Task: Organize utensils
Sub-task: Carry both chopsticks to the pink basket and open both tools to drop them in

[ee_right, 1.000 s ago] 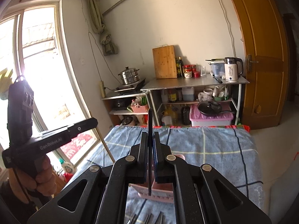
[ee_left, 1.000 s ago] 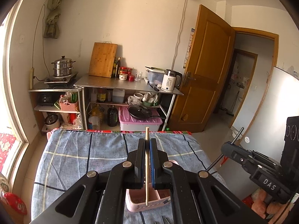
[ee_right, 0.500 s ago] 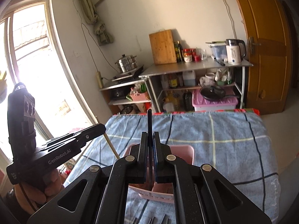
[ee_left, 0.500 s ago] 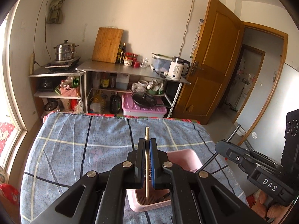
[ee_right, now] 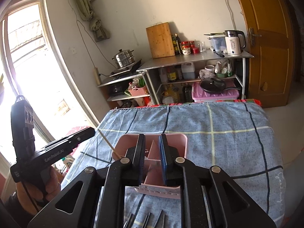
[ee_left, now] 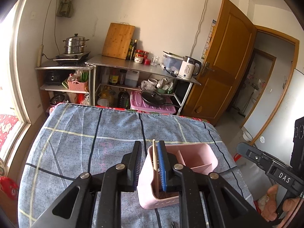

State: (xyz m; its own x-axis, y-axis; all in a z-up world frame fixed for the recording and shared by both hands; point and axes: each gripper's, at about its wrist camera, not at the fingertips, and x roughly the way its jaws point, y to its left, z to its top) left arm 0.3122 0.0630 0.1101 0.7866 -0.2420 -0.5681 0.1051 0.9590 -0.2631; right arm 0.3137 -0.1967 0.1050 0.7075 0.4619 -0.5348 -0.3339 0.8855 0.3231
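A pink utensil holder (ee_left: 190, 163) with divided compartments stands on the blue checked cloth (ee_left: 85, 136). My left gripper (ee_left: 149, 163) is open over its left compartment. A light wooden chopstick (ee_left: 154, 155) stands in that compartment, leaning against the blue pad of the right finger. My right gripper (ee_right: 152, 157) is open above the same holder (ee_right: 176, 142), nothing between its fingers. The wooden chopstick (ee_right: 108, 142) slants into the holder's left side. Several metal utensils (ee_right: 146, 220) lie on the cloth below the holder.
The left hand-held gripper body (ee_right: 47, 152) is at the left of the right wrist view; the right one (ee_left: 269, 165) is at the right of the left wrist view. Behind the table stand metal shelves (ee_left: 144, 66) with pots, bottles and a kettle. A wooden door (ee_left: 224, 57) is right.
Both grippers were shut, the left on the wooden chopstick, the right on a dark utensil. Both moved down over the holder and opened. The chopstick now stands in the holder; the dark utensil is gone from the right gripper.
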